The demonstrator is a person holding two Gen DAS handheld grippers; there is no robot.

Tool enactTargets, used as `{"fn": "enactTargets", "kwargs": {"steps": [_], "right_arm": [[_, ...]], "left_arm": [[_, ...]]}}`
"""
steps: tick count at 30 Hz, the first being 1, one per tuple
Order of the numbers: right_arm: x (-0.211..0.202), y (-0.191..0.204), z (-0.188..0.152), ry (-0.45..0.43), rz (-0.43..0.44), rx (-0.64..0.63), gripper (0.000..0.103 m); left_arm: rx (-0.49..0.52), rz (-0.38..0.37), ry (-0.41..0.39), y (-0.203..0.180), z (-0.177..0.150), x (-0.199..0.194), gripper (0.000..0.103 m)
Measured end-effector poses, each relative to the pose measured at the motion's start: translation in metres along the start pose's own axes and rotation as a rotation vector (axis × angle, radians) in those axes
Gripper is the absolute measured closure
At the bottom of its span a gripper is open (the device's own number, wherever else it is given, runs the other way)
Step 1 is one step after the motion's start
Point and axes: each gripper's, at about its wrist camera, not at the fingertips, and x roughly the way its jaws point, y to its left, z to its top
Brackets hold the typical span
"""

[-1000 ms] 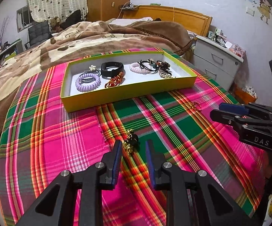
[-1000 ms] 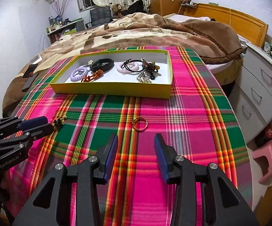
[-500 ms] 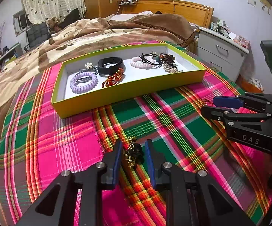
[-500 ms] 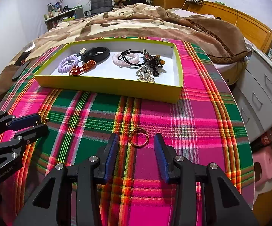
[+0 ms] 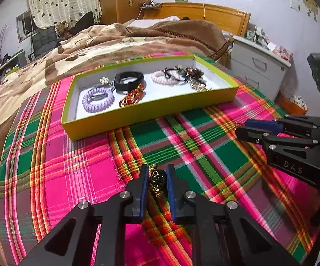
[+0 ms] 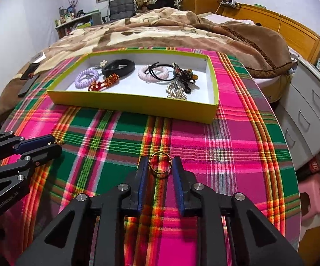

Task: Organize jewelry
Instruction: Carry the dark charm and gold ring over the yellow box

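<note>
Bedroom surroundings are seen behind a round tabletop point(image 6: 226, 137) covered in pink and green plaid cloth, with a bed point(image 6: 160, 26) under a brown blanket beyond it. On the far part of the cloth a shallow yellow-green tray point(image 6: 137, 107) is set. Inside it are laid a lilac spiral hair tie point(image 6: 86, 78), a black band point(image 6: 119, 66), a red and gold piece point(image 6: 103, 84), a pink spiral hair tie point(image 6: 153, 73) crossed by a black elastic, a dark beaded ornament point(image 6: 184, 75) and a silvery cluster point(image 6: 175, 90).

Both tools are angled down toward the cloth. The left hand-held gripper point(image 5: 156, 178) is closing, with a black and gold trinket point(image 5: 156, 180) between its blue pads; contact cannot be confirmed. The right hand-held gripper point(image 6: 160, 166) is closing around a gold ring point(image 6: 160, 164) lying on the cloth, which seems touched by the pads at both sides.
</note>
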Motion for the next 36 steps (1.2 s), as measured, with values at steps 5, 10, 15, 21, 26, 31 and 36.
{"fn": "enactTargets", "kwargs": {"steps": [5, 10, 15, 21, 26, 31, 36], "right_arm": [[-0.018, 0.002, 0.007, -0.056, 0.023, 0.004, 0.08], [-0.033, 0.004, 0.022, -0.114, 0.047, 0.007, 0.08], [-0.034, 0.005, 0.041, -0.14, 0.058, 0.004, 0.08], [-0.025, 0.007, 0.062, -0.148, 0.076, -0.008, 0.08], [-0.012, 0.012, 0.075, -0.139, 0.082, -0.023, 0.08], [0.006, 0.014, 0.086, -0.117, 0.088, -0.031, 0.08], [0.028, 0.014, 0.092, -0.074, 0.088, -0.033, 0.08]], "left_arm": [[-0.018, -0.031, -0.06, 0.004, 0.009, -0.017, 0.087], [-0.041, -0.046, -0.112, 0.014, 0.026, -0.028, 0.087], [-0.062, -0.041, -0.141, 0.029, 0.041, -0.029, 0.088], [-0.071, -0.021, -0.156, 0.049, 0.055, -0.023, 0.087], [-0.077, -0.013, -0.163, 0.063, 0.066, -0.014, 0.087], [-0.078, 0.0, -0.142, 0.076, 0.074, 0.004, 0.087], [-0.081, 0.005, -0.104, 0.082, 0.078, 0.025, 0.087]]}}
